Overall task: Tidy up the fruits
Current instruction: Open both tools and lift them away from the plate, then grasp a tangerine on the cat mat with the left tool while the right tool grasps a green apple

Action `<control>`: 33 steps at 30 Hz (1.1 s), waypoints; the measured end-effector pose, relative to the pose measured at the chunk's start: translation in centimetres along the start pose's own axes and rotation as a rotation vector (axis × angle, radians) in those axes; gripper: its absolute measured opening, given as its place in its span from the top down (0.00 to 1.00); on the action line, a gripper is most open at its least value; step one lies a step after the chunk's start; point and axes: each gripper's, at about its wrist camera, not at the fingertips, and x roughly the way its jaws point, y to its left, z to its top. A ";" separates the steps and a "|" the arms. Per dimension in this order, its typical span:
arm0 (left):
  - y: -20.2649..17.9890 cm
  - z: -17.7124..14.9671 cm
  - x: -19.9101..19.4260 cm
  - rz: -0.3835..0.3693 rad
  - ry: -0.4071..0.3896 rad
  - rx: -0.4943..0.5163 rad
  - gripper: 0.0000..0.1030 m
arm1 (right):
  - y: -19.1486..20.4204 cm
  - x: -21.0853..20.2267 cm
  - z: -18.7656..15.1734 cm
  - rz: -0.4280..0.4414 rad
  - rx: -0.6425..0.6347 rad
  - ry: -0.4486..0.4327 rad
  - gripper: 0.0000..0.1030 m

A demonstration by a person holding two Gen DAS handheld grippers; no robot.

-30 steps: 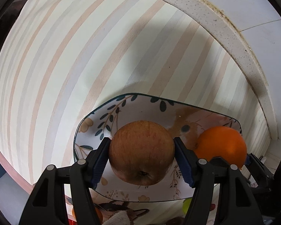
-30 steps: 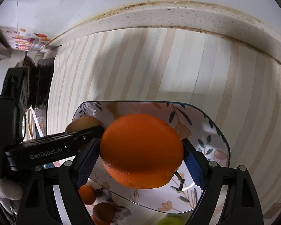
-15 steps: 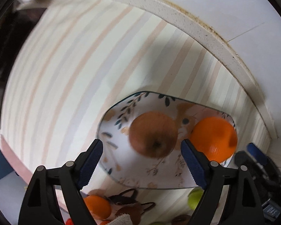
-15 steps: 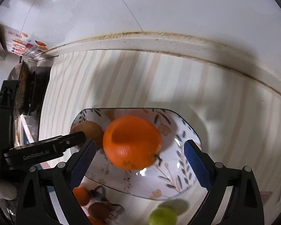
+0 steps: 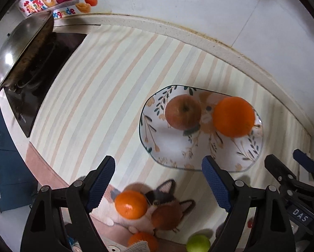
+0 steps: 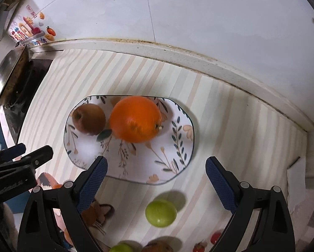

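"DAS" is reading white on the right gripper (image 6: 155, 180)'s black body. Both it and the left gripper (image 5: 158, 181) are gaping empty. One reddish-brown apple (image 5: 183, 111) and one large round orange (image 5: 233, 116) are sitting on the floral ceramic plate (image 5: 247, 157), far side.

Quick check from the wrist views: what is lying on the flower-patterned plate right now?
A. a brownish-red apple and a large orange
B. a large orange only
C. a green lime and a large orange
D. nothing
A: the brownish-red apple and the large orange lie side by side on the flower-patterned plate, and no gripper holds either.
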 end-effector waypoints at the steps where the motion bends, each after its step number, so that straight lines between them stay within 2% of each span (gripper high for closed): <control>1: 0.2 -0.3 -0.7 0.001 -0.010 0.000 0.18 | 0.1 -0.6 -0.5 0.001 0.001 -0.006 0.06; 11: 0.7 -3.6 -5.9 -0.006 -0.128 0.035 0.18 | 1.3 -6.7 -3.7 0.027 0.023 -0.088 0.06; 19: 0.9 -6.3 -8.5 -0.026 -0.161 0.054 0.18 | 2.0 -10.7 -5.8 0.055 0.028 -0.137 0.06; 26: 2.0 -8.5 -8.0 -0.028 -0.124 0.025 0.18 | 1.3 -11.1 -8.0 0.101 0.057 -0.117 0.06; 33: 1.7 -10.2 -1.7 0.018 0.037 0.026 0.18 | -2.4 -4.7 -9.8 0.135 0.148 0.031 0.06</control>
